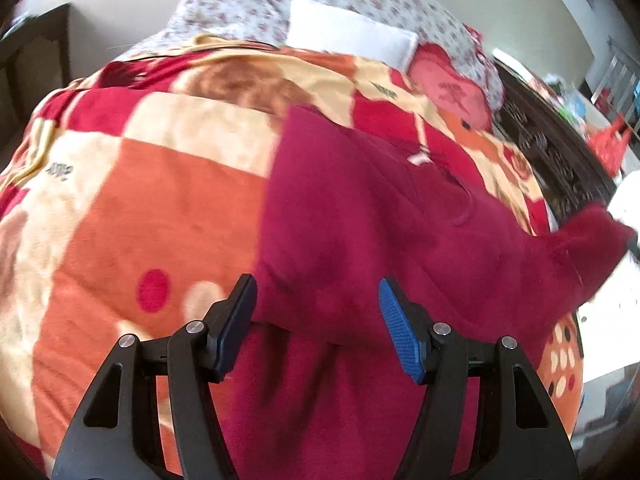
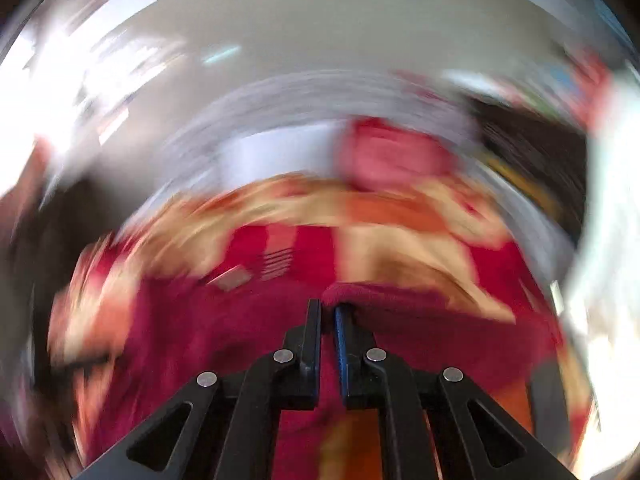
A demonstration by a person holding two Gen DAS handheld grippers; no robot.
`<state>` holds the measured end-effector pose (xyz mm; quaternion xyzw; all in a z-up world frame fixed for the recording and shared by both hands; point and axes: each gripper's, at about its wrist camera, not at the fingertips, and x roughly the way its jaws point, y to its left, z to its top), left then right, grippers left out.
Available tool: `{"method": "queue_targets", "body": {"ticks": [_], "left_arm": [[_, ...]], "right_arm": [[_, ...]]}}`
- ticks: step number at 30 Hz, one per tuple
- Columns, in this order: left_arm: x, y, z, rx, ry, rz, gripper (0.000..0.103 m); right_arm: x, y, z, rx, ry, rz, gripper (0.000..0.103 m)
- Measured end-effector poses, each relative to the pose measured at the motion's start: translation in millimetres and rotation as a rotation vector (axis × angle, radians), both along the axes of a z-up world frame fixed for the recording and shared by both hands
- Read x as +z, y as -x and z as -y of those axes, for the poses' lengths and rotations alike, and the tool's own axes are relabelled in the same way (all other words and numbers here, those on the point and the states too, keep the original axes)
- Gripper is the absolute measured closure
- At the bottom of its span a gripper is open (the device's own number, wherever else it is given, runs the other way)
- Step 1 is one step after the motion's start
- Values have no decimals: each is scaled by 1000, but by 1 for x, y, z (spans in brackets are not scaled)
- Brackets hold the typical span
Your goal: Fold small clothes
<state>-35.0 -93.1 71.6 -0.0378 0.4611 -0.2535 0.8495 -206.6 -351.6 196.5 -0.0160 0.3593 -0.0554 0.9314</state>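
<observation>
A dark red garment (image 1: 360, 208) lies spread on a bed covered by an orange, red and cream blanket (image 1: 160, 200). My left gripper (image 1: 318, 304) is open, its fingers wide apart just above the garment's near part. One end of the garment is lifted at the far right (image 1: 592, 236). In the right wrist view, which is heavily blurred, my right gripper (image 2: 328, 308) is shut on an edge of the dark red garment (image 2: 380, 296) and holds it above the blanket (image 2: 380, 216).
A white pillow (image 1: 352, 36) and a pink cushion (image 1: 452, 88) lie at the head of the bed on a floral sheet (image 1: 248, 0). A dark carved wooden piece (image 1: 552, 156) runs along the bed's right side, with a cluttered surface beyond it.
</observation>
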Motion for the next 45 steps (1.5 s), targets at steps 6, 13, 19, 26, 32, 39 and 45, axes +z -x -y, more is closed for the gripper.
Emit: {"method": "queue_targets", "body": {"ticks": [6,13,19,26,32,39,45], "left_arm": [[-2,-11,-29,78,38,-36,40],[6,-13,-27,53,77,6,40],[9,-17,-2,11,77,13,40],[3,-23,-3,40,47,7,40],[-6,-30,-9,38,1,-2,40],[-19,-35,-17,48,-10,-21,39],[-9,-36,-30,67,32,-15,40]], "right_arm": [[-85,-24,-80,215,147,-238,77],[-80,-12,-51,107,20,-213,73],[-61,-41,-44,72,-143,-109,71],[-72,-118,-88,143,-147,-67,71],[-99,-187,-91,81,-73,-125,71],[-123,-210,-74,75,-107,-189,78],[-93,-184,-62,132,-291,-127,93]]}}
